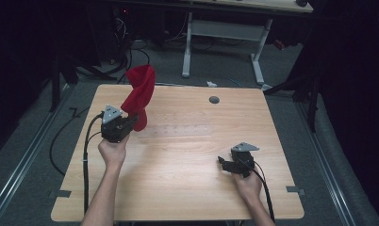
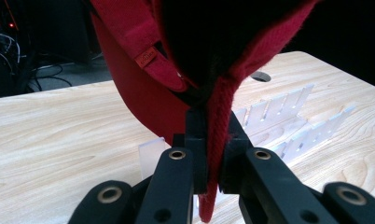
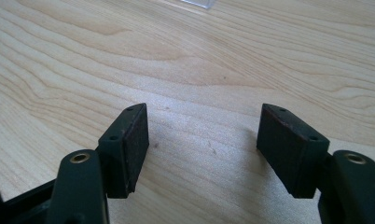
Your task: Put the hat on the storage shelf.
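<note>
The left hand-held gripper [image 1: 131,120] is clamped on one edge of a red cap [image 1: 139,92], held up above the table [image 1: 187,188] at the frame's upper left. With so narrow a pinch, the cap could slip free or swing. The right hand-held gripper [image 1: 224,162] rests low at lower right, jaws apart, nothing between them.

Light wooden table [image 1: 178,188]; clear slotted acrylic rack [image 1: 178,131] lying flat, near the grey grommet hole [image 1: 214,100].
</note>
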Tool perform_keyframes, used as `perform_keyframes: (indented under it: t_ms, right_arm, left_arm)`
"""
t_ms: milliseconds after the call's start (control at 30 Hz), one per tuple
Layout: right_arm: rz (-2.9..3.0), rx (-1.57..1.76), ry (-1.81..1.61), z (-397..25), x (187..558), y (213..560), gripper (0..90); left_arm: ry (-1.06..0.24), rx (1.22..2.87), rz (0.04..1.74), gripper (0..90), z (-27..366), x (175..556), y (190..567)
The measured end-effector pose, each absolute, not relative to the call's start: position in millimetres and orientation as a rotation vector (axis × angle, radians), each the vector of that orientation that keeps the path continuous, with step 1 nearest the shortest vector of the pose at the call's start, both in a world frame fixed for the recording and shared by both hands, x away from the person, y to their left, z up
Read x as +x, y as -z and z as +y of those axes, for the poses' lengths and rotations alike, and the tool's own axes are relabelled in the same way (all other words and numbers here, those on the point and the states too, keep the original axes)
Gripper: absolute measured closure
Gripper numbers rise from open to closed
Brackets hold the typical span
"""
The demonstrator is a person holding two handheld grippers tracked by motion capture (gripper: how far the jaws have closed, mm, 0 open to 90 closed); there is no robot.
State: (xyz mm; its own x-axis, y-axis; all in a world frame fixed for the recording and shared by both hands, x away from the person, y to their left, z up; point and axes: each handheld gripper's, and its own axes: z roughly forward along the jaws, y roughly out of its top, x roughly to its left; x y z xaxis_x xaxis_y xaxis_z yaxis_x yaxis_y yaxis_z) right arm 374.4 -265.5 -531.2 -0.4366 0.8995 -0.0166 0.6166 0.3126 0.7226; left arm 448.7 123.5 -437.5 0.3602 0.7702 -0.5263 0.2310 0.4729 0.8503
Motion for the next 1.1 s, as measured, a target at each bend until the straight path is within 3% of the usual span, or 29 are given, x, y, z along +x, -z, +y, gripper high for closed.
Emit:
perform_keyframes:
  t_ms: [1100]
  right_arm:
    - [2.168, 1.342, -0.911, -265.5, 374.2, 531.2, 34.1]
  left_arm:
    - [-0.387, 1.077, 1.271, 84.1, 130.4, 436.9, 471.4]
